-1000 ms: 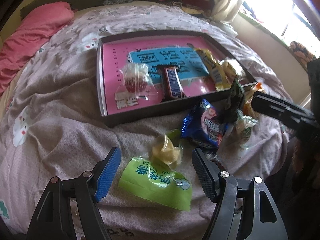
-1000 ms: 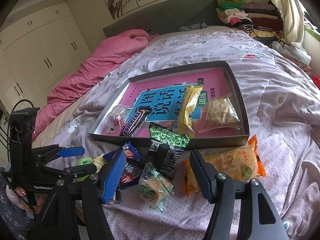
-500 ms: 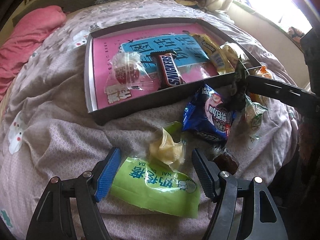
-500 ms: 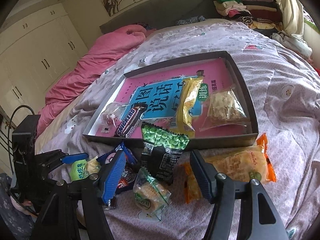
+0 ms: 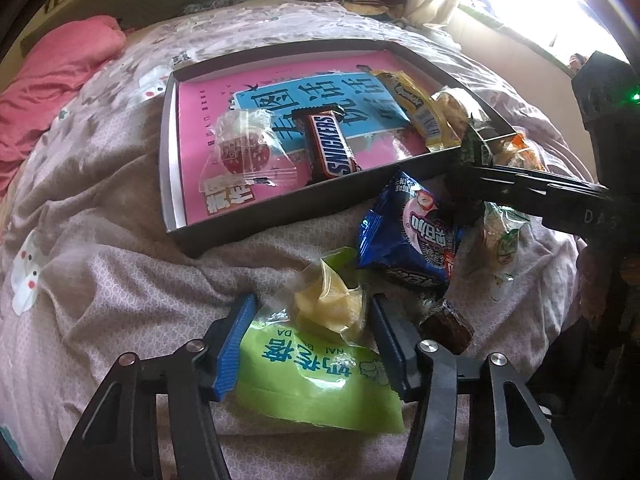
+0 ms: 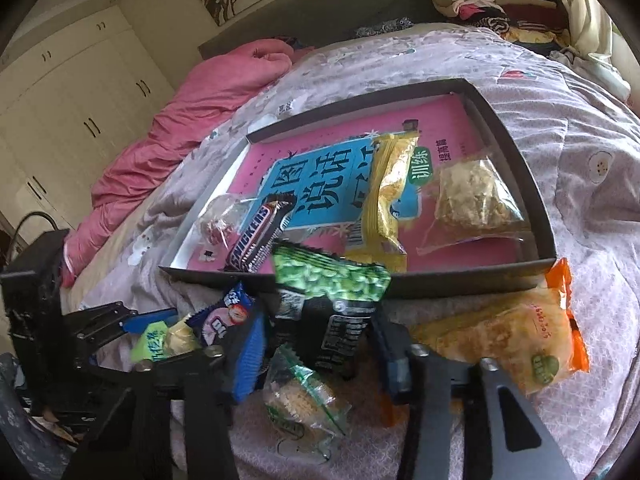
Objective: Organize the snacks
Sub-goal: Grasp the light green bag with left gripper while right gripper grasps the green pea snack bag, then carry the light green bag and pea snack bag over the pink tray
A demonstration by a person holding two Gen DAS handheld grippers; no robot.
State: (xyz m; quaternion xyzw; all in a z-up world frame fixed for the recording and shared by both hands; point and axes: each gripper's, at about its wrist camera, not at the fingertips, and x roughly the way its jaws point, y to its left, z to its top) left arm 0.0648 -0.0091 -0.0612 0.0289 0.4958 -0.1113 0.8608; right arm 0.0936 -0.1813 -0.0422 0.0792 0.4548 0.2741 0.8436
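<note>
A dark tray point(image 5: 280, 208) with a pink and blue base lies on the bed and holds a Snickers bar point(image 5: 330, 146), a clear candy bag point(image 5: 244, 148), a yellow packet point(image 5: 424, 112) and a clear bag of crackers point(image 6: 472, 196). My left gripper point(image 5: 310, 342) is open around a light green snack bag point(image 5: 316, 376) on the bedsheet. My right gripper point(image 6: 320, 354) is open around a black and green pea packet point(image 6: 332, 304) leaning on the tray's front wall. A blue cookie packet point(image 5: 412, 236) lies between them.
An orange snack bag point(image 6: 508, 336) lies right of my right gripper. A small clear green-printed bag point(image 6: 304, 396) and a brown candy point(image 5: 446, 324) lie near the bed's front edge. A pink quilt point(image 6: 180, 116) and folded clothes point(image 6: 492, 0) are at the back.
Both grippers moved forward and down. The left now has the green bag between its fingers, and the right has closed in on the pea packet. Both jaws stayed open.
</note>
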